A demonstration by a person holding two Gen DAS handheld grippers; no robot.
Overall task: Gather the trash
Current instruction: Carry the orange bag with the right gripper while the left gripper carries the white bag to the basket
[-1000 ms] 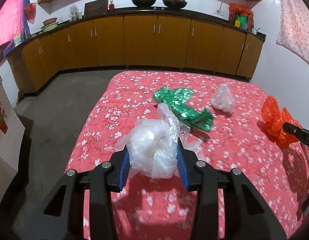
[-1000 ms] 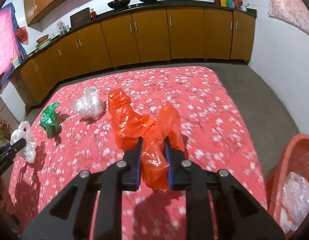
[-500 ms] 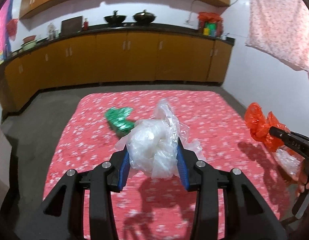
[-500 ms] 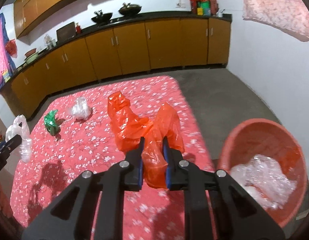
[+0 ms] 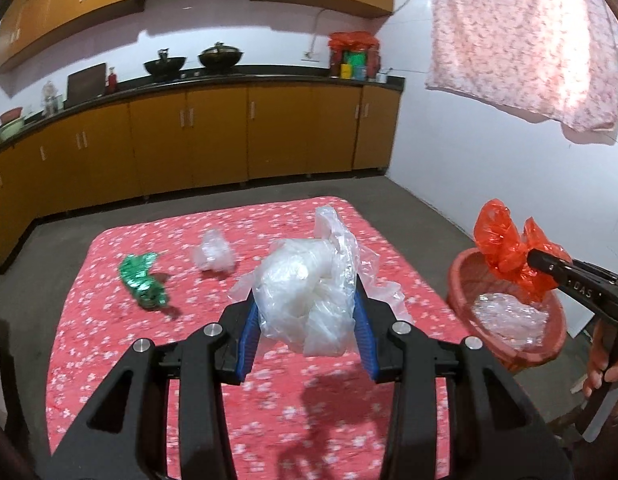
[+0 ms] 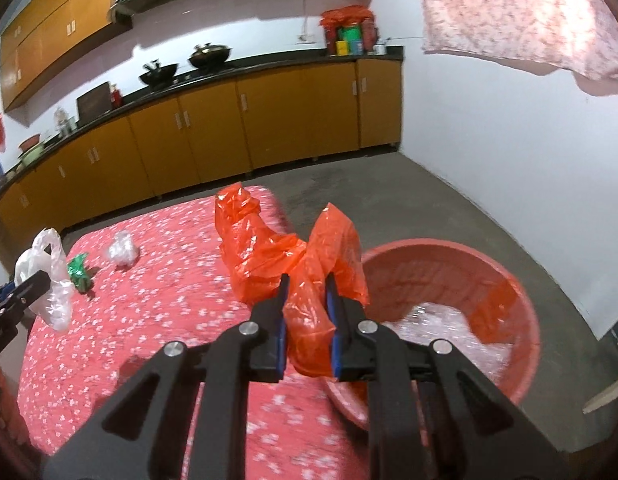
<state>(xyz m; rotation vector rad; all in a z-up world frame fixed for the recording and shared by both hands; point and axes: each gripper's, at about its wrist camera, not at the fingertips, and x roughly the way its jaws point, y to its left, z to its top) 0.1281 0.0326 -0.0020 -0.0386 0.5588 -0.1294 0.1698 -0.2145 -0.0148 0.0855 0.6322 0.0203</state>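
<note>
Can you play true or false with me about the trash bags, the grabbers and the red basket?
1. The left gripper is squeezing a clear plastic bag. True.
2. The right gripper is empty. False: it is shut on an orange plastic bag.
3. The red basket already has clear plastic inside. True.
4. The green wrapper is in the basket. False: it lies on the flowery red cloth.
5. Only one piece of trash lies on the cloth. False: a small clear plastic wad lies there too, beside the green wrapper.
</note>
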